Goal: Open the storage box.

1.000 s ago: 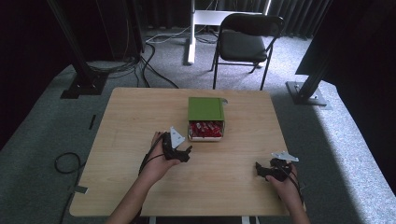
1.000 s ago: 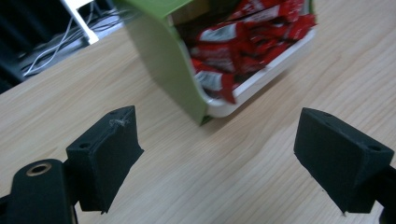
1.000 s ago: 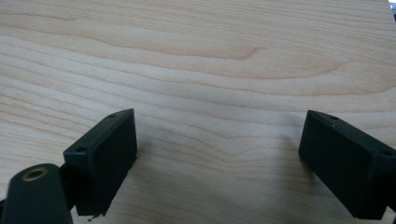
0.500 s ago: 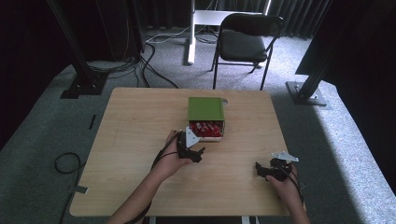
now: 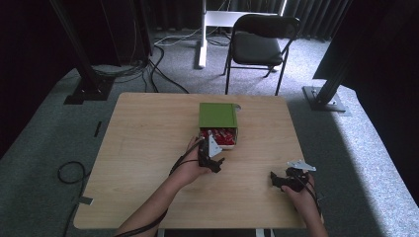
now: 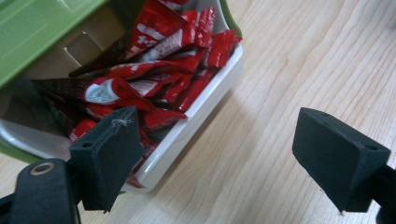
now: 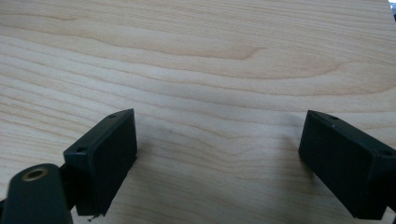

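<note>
1. High view: we see the left gripper point(image 5: 211, 157) just at the near edge of the box point(image 5: 218, 115), which sits near the middle of the table point(image 5: 138, 143).
2. The box has a green lid covering its far part; the near part is uncovered and shows red packets point(image 5: 221, 137) inside.
3. In the left gripper view, our jaws stand wide apart with nothing between them but bare wood. The left jaw hangs over the white rim of the box point(image 6: 196, 116); the right jaw is over the table, clear of the box.
4. The packets point(image 6: 154, 70) lie heaped and crisscrossed in the white tray, some tucked under the green lid point(image 6: 37, 28).
5. The right gripper point(image 5: 285, 180) rests well apart from the box, near the front right of the table, held in the right hand point(image 5: 304, 200).
6. In the right gripper view, its jaws are also spread wide, with only the table point(image 7: 210, 70) between and ahead of them.
7. Neither gripper holds anything.
</note>
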